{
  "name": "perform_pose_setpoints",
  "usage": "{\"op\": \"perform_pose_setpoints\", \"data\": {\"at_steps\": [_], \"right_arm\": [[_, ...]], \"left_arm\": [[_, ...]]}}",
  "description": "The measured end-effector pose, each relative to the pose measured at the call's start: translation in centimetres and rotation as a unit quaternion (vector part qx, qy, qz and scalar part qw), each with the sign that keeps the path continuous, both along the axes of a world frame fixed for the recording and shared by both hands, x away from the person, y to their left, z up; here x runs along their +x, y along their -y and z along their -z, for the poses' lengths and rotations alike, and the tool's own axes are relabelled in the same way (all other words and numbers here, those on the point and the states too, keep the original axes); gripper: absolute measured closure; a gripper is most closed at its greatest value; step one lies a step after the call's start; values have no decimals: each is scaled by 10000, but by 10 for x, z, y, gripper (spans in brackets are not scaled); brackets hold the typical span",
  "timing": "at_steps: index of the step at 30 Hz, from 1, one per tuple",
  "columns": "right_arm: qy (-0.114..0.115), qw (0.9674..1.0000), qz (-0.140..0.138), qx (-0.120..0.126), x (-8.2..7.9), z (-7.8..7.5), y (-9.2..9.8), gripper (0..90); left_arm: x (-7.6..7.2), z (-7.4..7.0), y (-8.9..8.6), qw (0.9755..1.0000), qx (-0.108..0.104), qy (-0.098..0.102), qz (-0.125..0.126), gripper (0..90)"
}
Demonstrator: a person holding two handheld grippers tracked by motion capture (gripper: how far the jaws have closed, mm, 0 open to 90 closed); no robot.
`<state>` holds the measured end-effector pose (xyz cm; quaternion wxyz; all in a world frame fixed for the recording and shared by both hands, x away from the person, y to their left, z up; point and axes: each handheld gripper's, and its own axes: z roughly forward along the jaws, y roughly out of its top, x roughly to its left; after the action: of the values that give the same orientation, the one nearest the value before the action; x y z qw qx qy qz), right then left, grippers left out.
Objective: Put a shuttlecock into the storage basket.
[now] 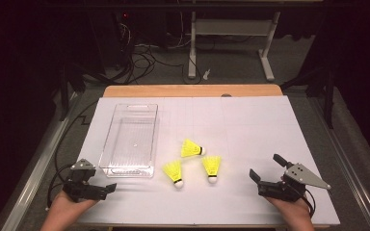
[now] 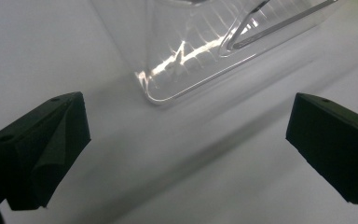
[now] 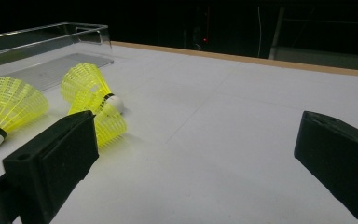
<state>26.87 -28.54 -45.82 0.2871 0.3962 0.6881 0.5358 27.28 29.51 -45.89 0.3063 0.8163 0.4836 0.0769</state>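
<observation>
My right gripper (image 1: 265,169) is spread wide and grips nothing, resting well right of the three yellow shuttlecocks (image 1: 211,168). My left gripper (image 1: 102,189) is also wide open and empty, just before the clear tray (image 1: 107,159) (its near corner). The shuttlecocks lie just right of that tray; my jaw hides part of one.

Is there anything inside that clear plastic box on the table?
The clear box looks empty: through its see-through walls only the white table shows beneath. All three yellow shuttlecocks lie outside it, on the table to its right. Nothing covers the box.
</observation>
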Motion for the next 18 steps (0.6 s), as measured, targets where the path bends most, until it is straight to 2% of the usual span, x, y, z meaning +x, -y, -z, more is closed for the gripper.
{"op": "perform_pose_setpoints", "data": {"at_steps": [5, 8, 10, 13, 14, 15, 18], "right_arm": [[58, 10000, -42, 4, -1, -3, -5, 2], [18, 9999, -98, -129, 0, -3, -9, 3], [-23, 9998, -79, -197, 0, -4, -10, 2], [-90, 9998, -37, -190, 2, -5, -10, 2], [-90, 9998, -37, -190, 2, -5, -10, 2], [-101, 9997, -21, -226, 3, -6, -10, 2], [-167, 9995, -27, -273, 6, -6, -11, 3]], "left_arm": [[2, 2, 5, 9998, 135, -126, -25, 6], [2, -1, 8, 9995, 207, -233, -29, 6], [3, -4, 13, 9987, 391, -323, -41, 6], [3, -5, 16, 9975, 481, -511, -69, 7], [3, -5, 16, 9975, 481, -511, -69, 7], [5, -7, 16, 9970, 479, -604, -116, 7], [8, -11, 18, 9969, 485, -604, -118, 7]]}}
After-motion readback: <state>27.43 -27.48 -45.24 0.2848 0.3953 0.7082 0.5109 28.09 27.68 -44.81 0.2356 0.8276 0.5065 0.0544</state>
